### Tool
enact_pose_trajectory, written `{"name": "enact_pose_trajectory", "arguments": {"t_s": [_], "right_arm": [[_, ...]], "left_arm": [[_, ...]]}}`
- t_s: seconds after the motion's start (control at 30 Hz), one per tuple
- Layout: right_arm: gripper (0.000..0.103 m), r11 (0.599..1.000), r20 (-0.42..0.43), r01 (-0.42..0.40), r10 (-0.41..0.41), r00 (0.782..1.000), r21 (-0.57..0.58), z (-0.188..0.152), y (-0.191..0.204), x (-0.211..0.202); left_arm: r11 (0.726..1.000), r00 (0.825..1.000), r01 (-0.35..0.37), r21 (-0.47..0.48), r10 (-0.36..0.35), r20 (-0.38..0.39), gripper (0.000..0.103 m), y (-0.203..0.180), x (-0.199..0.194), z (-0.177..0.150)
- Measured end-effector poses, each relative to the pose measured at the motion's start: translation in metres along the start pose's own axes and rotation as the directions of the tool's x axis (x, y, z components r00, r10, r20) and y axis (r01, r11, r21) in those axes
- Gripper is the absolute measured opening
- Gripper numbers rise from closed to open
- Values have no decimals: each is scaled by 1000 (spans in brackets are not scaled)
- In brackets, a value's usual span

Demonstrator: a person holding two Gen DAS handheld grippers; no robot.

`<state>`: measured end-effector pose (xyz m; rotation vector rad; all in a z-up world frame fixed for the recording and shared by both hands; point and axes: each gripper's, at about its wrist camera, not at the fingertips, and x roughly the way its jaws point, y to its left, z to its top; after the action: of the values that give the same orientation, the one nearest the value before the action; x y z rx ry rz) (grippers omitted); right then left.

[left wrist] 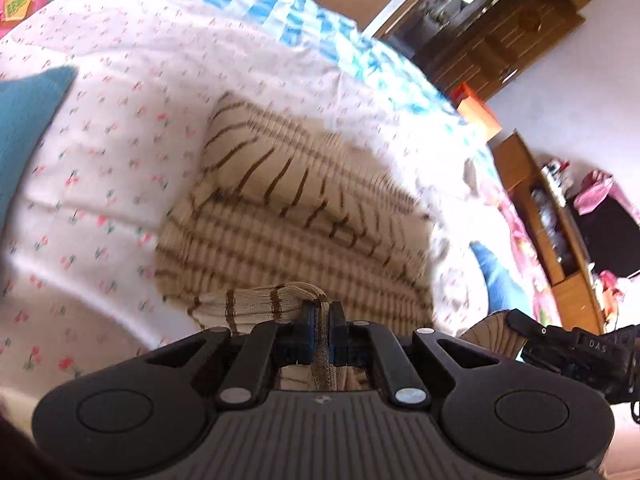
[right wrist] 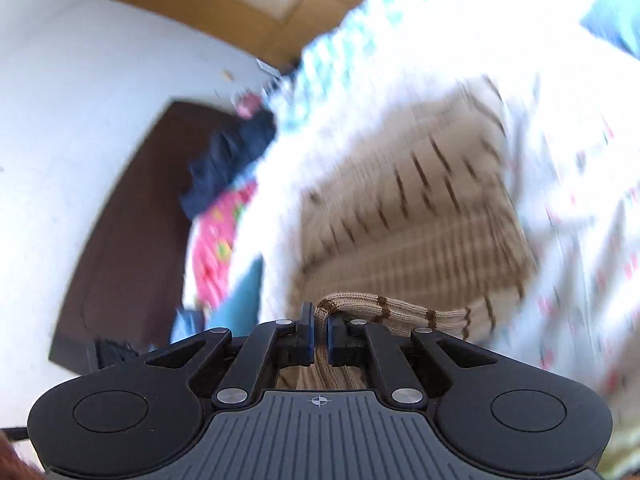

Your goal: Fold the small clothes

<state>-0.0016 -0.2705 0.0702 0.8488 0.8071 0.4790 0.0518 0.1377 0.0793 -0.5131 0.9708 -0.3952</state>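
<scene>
A cream knit sweater with brown stripes (left wrist: 296, 216) lies on the bed, a sleeve folded across its body. My left gripper (left wrist: 323, 322) is shut on the sweater's near ribbed edge and lifts it a little. My right gripper (right wrist: 320, 330) is shut on another part of the same edge; the sweater (right wrist: 412, 208) stretches away from it, blurred by motion. The right gripper also shows at the lower right of the left wrist view (left wrist: 516, 326), holding the fabric.
The bed has a white sheet with small cherry prints (left wrist: 120, 128) and a blue checked cover (left wrist: 304, 20) behind. A teal cushion (left wrist: 24, 120) lies at the left. Wooden furniture (left wrist: 540, 216) and a dark door (right wrist: 132, 216) stand beyond the bed.
</scene>
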Motion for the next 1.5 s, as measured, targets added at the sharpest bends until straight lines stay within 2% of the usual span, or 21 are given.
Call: {"name": "enact_pose_trajectory", "arguments": {"t_s": [0.1, 0.2, 0.27, 0.33, 0.4, 0.43, 0.47, 0.5, 0.53, 0.57, 0.73, 0.87, 0.93, 1.03, 1.17, 1.23, 1.33, 1.4, 1.5], "right_arm": [[7, 1000, 119, -12, 12, 993, -3, 33, 4, 9], [7, 999, 224, 51, -54, 973, 18, 68, -6, 30], [11, 990, 256, 129, -141, 956, 63, 87, -21, 51], [12, 980, 258, 183, -197, 946, 80, 101, -37, 76], [15, 966, 225, 230, -251, 941, 118, 104, -51, 91], [21, 969, 213, 217, -238, 948, 120, 101, -55, 95], [25, 971, 205, 214, -232, 951, 107, 98, -57, 94], [37, 969, 208, 234, -246, 947, 81, 95, -56, 94], [43, 964, 221, 264, -266, 938, 39, 91, -54, 91], [44, 956, 234, 292, -285, 930, 5, 89, -53, 92], [44, 927, 229, 368, -343, 911, -72, 89, -56, 97], [44, 888, 219, 427, -388, 895, -171, 95, -54, 116], [43, 866, 207, 454, -414, 886, -211, 103, -56, 130], [44, 835, 187, 492, -457, 870, -247, 111, -61, 149], [45, 786, 163, 519, -494, 854, -336, 114, -61, 169], [44, 770, 159, 521, -500, 851, -368, 114, -56, 171], [40, 759, 154, 514, -497, 854, -400, 115, -52, 170], [41, 751, 146, 515, -504, 851, -413, 116, -51, 170], [41, 771, 138, 494, -482, 865, -401, 118, -56, 166]], "left_arm": [[999, 994, 30, 14, -31, 103, 12, -5, 13, 37], [999, 981, 30, -30, -23, 195, 12, 3, 37, 70], [997, 965, -51, -58, 64, 254, 12, 13, 57, 84], [985, 940, -143, -96, 166, 299, 12, 27, 76, 90], [969, 925, -220, -113, 244, 290, 12, 38, 88, 86], [968, 928, -227, -104, 248, 277, 14, 43, 92, 81], [967, 930, -235, -95, 252, 268, 20, 47, 93, 76], [964, 929, -252, -88, 266, 257, 25, 49, 96, 72], [960, 926, -266, -84, 279, 253, 35, 51, 97, 69], [957, 923, -277, -84, 289, 253, 40, 54, 98, 67], [957, 924, -273, -101, 289, 252, 41, 58, 101, 66], [951, 916, -307, -41, 307, 257, 45, 54, 106, 71], [936, 902, -353, -5, 342, 262, 49, 54, 111, 76], [923, 893, -384, 9, 369, 259, 50, 61, 118, 86], [914, 893, -402, 58, 377, 247, 51, 64, 130, 98], [902, 891, -417, 114, 381, 246, 51, 59, 138, 103], [873, 879, -454, 176, 407, 248, 50, 50, 148, 107], [873, 884, -444, 204, 390, 257, 50, 45, 147, 107], [874, 898, -424, 235, 372, 236, 51, 43, 151, 106]]}}
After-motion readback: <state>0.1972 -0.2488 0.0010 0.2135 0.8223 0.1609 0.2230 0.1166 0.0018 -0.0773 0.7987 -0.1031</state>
